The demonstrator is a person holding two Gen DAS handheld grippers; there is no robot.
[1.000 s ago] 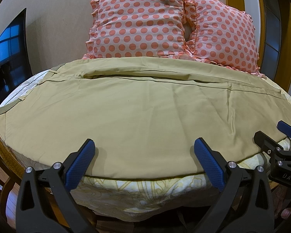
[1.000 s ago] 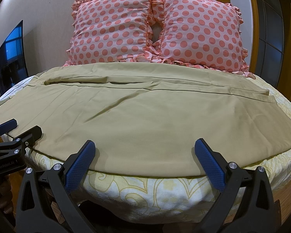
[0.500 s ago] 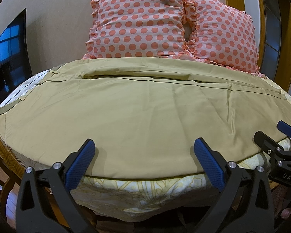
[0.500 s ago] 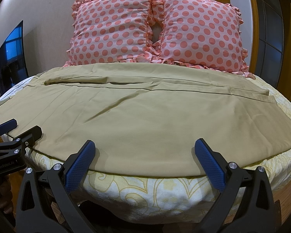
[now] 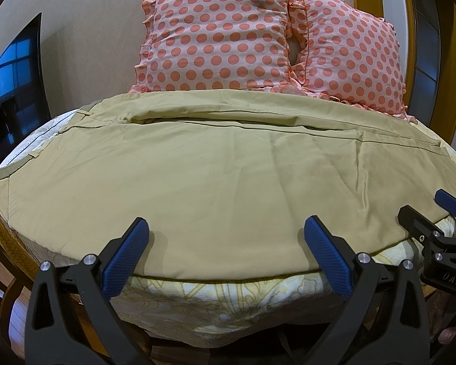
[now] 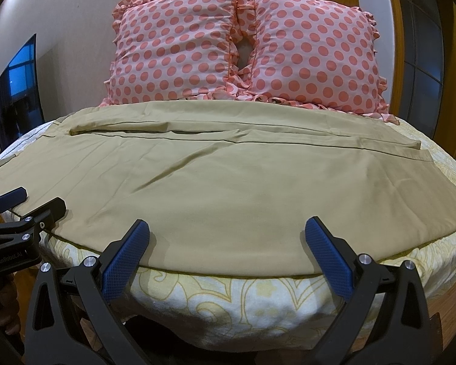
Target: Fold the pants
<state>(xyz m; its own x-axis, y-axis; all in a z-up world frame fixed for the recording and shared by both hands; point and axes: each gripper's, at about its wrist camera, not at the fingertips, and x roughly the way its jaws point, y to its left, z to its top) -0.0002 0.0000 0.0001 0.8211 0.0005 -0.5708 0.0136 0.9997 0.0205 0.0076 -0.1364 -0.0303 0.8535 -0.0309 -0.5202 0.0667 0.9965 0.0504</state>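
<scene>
Your left gripper [image 5: 226, 243] and right gripper [image 6: 228, 243] both gape, released, at the pants' [image 5: 222, 182] near hem.

My jaws wear rough blue textured pads [image 5: 126, 257] on matt black plastic; the smooth khaki cloth pants [image 5: 228, 176] lie before soft polka-dot fabric pillows [image 6: 179, 45].

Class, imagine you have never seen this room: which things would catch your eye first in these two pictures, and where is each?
First, the two pink polka-dot pillows propped against the wall at the head of the bed. Next, the khaki pants spread flat across the yellow-patterned bedcover, waistband to the left. Nearest, the left tongs and right tongs hang open at the pants' near edge, gripping nothing.
</scene>
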